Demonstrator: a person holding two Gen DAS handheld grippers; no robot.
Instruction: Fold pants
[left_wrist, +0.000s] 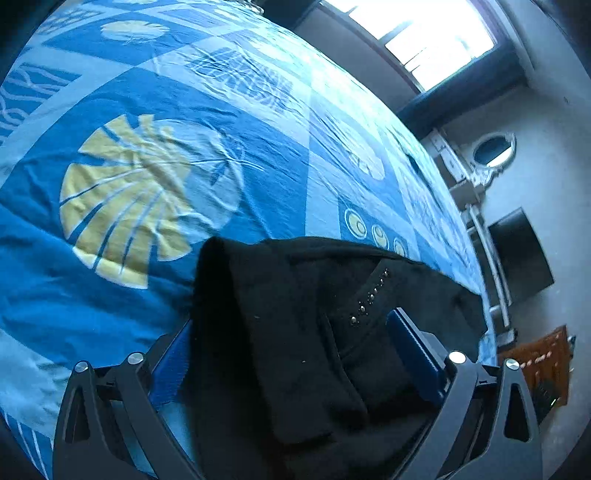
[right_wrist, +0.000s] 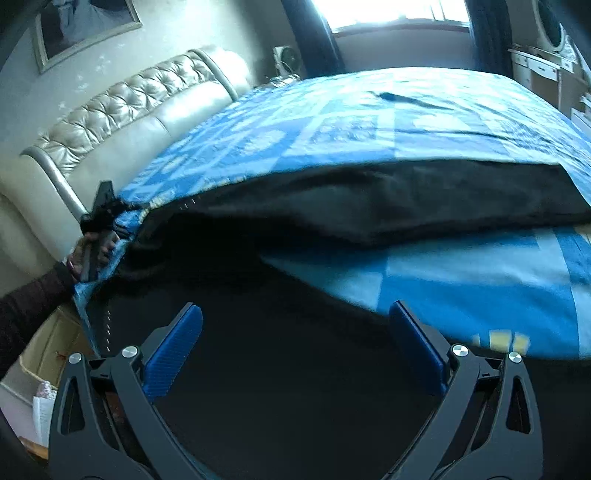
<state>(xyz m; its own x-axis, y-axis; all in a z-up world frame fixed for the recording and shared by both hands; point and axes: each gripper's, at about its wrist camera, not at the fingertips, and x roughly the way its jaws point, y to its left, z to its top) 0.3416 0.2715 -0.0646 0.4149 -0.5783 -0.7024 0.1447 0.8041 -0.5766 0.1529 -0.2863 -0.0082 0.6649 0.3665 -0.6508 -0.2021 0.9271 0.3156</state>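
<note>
Black pants (left_wrist: 295, 314) with a row of small studs lie on a blue patterned bedspread (left_wrist: 147, 166). In the left wrist view my left gripper (left_wrist: 291, 336) stands wide open, with a bunched fold of the pants lying between its blue pads (left_wrist: 413, 347). In the right wrist view my right gripper (right_wrist: 295, 332) is also wide open over the black pants (right_wrist: 369, 206), which stretch across the bed. The other gripper (right_wrist: 99, 221), held by a hand, shows at the left by the pants' studded edge.
The bedspread (right_wrist: 443, 280) covers a bed with a tufted cream headboard (right_wrist: 122, 110). A bright window (right_wrist: 388, 11), white dresser (right_wrist: 543, 66) and mirror (left_wrist: 493, 149) stand beyond the bed. A dark box (left_wrist: 521, 254) and brown mat (left_wrist: 543, 358) lie on the floor.
</note>
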